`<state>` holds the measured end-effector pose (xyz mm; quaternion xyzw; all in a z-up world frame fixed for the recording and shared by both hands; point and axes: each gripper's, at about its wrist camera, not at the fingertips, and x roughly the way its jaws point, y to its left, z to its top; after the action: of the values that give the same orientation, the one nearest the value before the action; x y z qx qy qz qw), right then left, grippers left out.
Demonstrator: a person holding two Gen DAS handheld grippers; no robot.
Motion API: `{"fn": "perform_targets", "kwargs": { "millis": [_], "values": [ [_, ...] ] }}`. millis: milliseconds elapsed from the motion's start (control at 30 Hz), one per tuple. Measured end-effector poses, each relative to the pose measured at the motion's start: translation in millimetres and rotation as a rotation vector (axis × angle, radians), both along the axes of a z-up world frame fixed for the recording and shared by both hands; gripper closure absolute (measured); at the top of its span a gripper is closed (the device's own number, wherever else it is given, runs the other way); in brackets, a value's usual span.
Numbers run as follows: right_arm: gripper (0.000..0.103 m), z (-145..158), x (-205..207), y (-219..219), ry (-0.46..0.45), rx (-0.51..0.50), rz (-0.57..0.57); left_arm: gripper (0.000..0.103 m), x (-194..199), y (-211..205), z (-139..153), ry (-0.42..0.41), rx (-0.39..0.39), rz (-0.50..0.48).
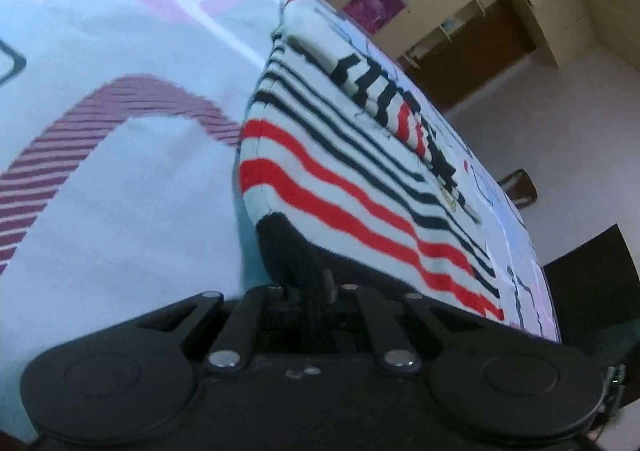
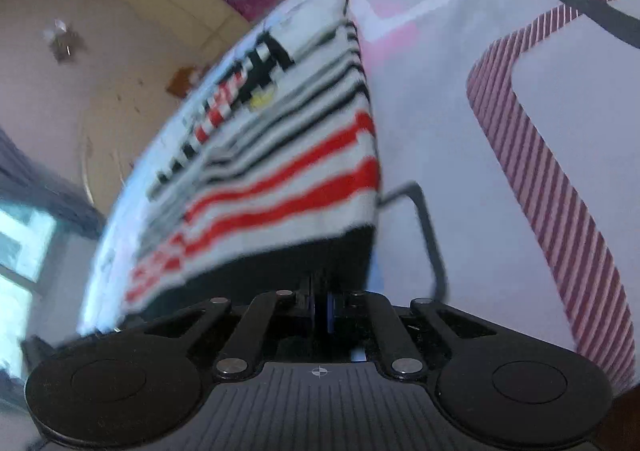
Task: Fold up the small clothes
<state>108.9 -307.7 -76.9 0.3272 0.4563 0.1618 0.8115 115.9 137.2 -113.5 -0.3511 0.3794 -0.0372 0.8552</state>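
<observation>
Two grippers we see, left gripper (image 1: 316,287) and right gripper (image 2: 320,291), each pinching the black hem of the striped knit sweater (image 1: 360,179), spread on the patterned bedsheet (image 1: 120,171) toward twelve o'clock.

Both views are lit by soft, even indoor light with a cool bluish cast. Strong fisheye bending is seen at the edges, where the cabinets (image 1: 480,3) and walls are curved. The left wrist view is fairly sharp on the striped garment (image 1: 340,179). The right wrist view is smeared by motion blur, and a window (image 2: 20,243) at its left edge is overexposed.
</observation>
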Motion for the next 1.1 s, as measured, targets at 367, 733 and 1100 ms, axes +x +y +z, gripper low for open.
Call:
{"fn": "perform_targets", "kwargs": {
  "millis": [367,733,1100],
  "values": [
    [0.099,92.0,46.4,-1.3,-0.298,0.018,-0.013,0.098,32.9,9.8,72.8,-0.219,-0.104,0.057],
    [0.099,129.6,225.1,13.2,-0.343,0.038,-0.085,0.098,208.9,30.6,112.5,-0.294,-0.084,0.049],
    [0.099,10.1,357.8,23.4,-0.102,0.024,-0.059,0.096,328.7,51.9,11.9,-0.044,-0.106,0.046]
  ]
}}
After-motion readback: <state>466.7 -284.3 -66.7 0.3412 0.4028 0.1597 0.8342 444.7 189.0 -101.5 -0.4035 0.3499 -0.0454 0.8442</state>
